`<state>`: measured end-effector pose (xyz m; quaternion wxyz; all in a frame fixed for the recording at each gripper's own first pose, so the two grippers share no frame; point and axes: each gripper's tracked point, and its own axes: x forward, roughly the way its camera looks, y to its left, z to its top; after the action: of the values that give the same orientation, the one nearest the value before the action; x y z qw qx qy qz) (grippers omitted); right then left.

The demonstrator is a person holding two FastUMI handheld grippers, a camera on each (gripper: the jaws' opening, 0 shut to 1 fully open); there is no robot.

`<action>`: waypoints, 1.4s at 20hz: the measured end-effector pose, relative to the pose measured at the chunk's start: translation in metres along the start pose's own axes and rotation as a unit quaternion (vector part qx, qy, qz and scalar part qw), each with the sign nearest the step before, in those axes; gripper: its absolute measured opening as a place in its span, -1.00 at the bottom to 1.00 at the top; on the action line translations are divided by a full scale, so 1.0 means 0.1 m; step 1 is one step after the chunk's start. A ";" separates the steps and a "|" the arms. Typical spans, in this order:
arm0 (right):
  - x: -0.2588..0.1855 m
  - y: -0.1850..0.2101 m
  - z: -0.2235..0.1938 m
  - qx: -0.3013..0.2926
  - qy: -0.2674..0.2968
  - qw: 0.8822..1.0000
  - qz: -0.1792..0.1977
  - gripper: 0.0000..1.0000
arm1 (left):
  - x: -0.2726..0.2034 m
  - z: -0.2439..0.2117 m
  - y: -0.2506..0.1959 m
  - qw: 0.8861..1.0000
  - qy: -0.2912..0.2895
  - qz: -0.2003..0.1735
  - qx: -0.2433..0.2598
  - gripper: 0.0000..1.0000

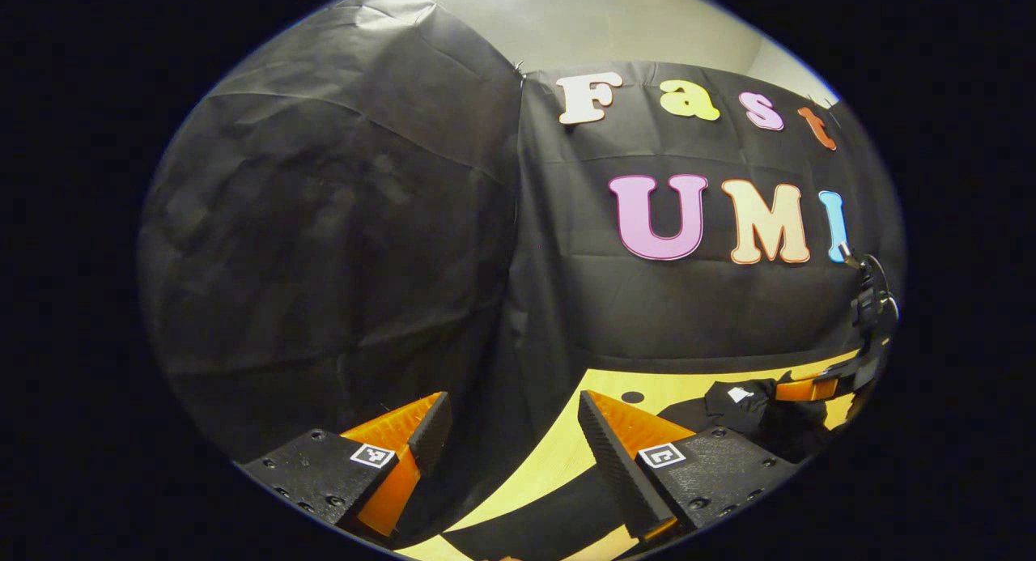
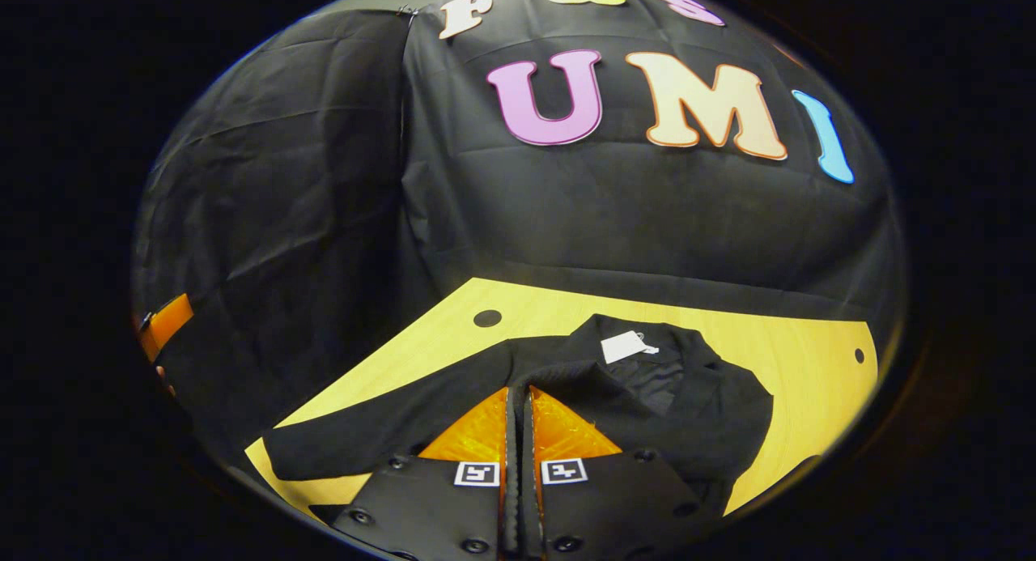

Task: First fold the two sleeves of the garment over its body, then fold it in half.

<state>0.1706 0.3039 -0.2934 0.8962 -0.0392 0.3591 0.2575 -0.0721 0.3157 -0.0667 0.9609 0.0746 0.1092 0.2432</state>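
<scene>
**Black cloth could slip loose**

Yellow wood table carries the black garment, right ahead of the right hand-held gripper. Its fingers are together, maybe pinching a fold; a thin pinch could slip. The left hand-held gripper is apart, holding nothing. A white tag lies beyond.

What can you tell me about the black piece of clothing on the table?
The garment is black, soft-looking cloth, lying rumpled on the yellow wooden table. One sleeve stretches out flat to the left; a white tag shows at its neck opening. The right gripper is closed at a fold of it.
</scene>
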 end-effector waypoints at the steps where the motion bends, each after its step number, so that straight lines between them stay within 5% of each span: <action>1: 0.08 0.03 0.02 -0.003 0.001 1.000 -0.001 -0.91 | 0.02 -0.01 0.03 1.000 0.003 0.002 0.000 0.83; 5: 0.35 0.11 0.05 0.007 0.012 1.000 -0.002 -0.90 | 0.07 -0.11 0.07 1.000 0.017 0.002 -0.004 0.87; 8: 0.25 0.02 0.35 -0.012 -0.040 0.999 -0.029 0.99 | 0.09 -0.33 0.11 0.999 0.046 0.007 -0.014 0.86; 28: -0.44 -0.37 0.03 -0.047 -0.030 0.996 -0.065 0.94 | -0.29 -2.17 0.13 0.955 0.281 0.054 -0.076 0.93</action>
<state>0.1639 0.2533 -0.2659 0.9187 -0.0965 0.3159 0.2163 -0.1562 0.3324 -0.2687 0.8797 -0.0638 0.3515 0.3138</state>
